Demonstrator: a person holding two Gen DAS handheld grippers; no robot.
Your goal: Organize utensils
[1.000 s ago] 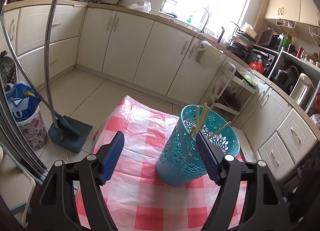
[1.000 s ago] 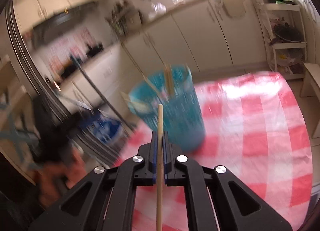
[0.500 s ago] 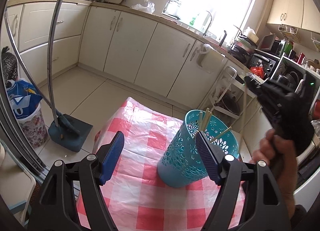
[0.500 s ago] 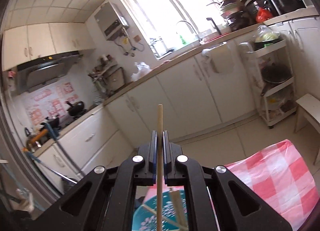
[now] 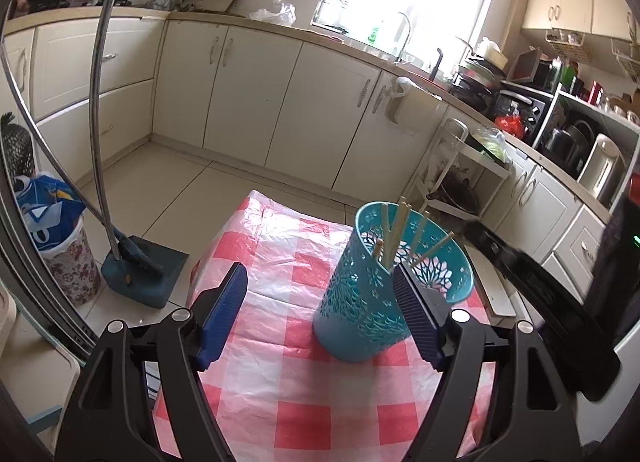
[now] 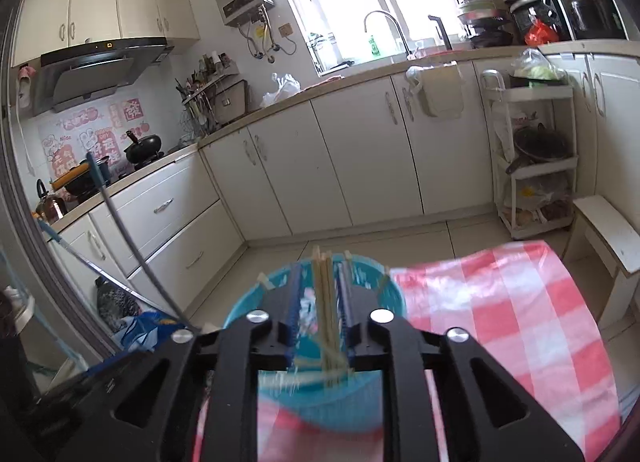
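Note:
A teal perforated utensil holder (image 5: 372,294) stands upright on the red-and-white checked tablecloth (image 5: 288,362) with several wooden chopsticks (image 5: 394,229) leaning inside. My left gripper (image 5: 320,302) is open and empty just in front of the holder; its right finger overlaps the holder's near side. In the right wrist view my right gripper (image 6: 320,310) is open directly above the holder (image 6: 316,394), and chopsticks (image 6: 325,302) stand in the holder between the jaws. The right gripper's black body (image 5: 560,314) shows at the right of the left wrist view.
A dustpan and broom (image 5: 136,266) stand on the floor left of the table, beside a floral bin (image 5: 60,254). Cream kitchen cabinets (image 5: 280,101) run behind. A white rack (image 6: 532,157) and a white stool (image 6: 612,234) stand to the right.
My right gripper has opened and let go of the chopstick it held, which now stands in the holder. It has dropped to just above the holder. The left gripper has barely moved.

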